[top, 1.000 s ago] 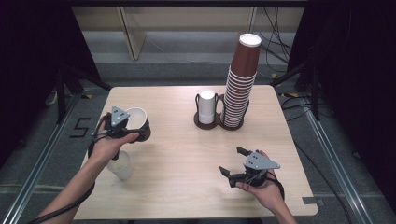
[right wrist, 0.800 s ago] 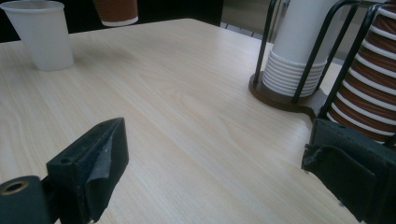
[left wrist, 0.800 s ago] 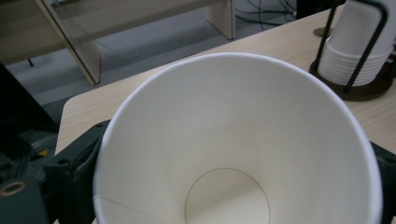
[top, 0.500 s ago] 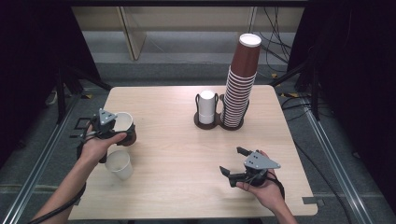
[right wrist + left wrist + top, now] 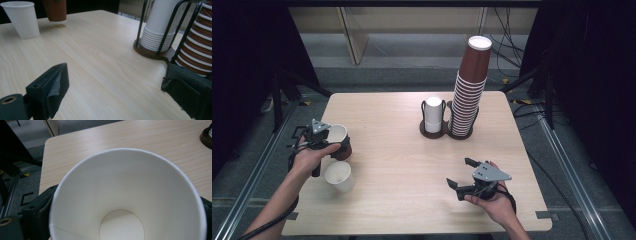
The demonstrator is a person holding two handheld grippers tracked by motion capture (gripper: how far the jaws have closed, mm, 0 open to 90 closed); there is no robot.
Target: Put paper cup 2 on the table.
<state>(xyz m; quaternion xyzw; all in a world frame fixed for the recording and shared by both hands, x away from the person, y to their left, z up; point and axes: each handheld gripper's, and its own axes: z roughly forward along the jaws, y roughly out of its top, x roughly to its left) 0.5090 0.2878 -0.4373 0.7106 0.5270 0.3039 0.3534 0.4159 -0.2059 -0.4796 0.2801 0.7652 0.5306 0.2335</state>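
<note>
Tabletop (image 5: 412, 165) carries a two-slot holder (image 5: 447, 131) at the far middle: tall brown cup stack (image 5: 469, 90) in its right slot, short white cup stack (image 5: 433, 114) in the left slot, both seated inside the wire loops. Right gripper view shows the white cups nested low in the holder and the brown ones just beside them.

Work in hand looks like pulling cups off the stacks and setting them out at the left edge. One white cup (image 5: 338, 176) already stands upright on the near-left part of the tabletop, free of either tool; it also shows far left in the right gripper view. So one cup is placed.

Second cup, the brown cup (image 5: 339, 141), is in the left tool (image 5: 337, 145), jaws clamped on its sides; left gripper view looks straight into its white inside with a black jaw on each side. It sits near the left edge, just behind the white cup, apart from it. Right gripper view shows a shadow under its base, so probably not set down yet.

Left to do, my guess: lower it, let go, then more cups if wanted.

Right tool (image 5: 460, 175) idle at near right, jaws wide apart, nothing between them, resting in the upturned hand
</note>
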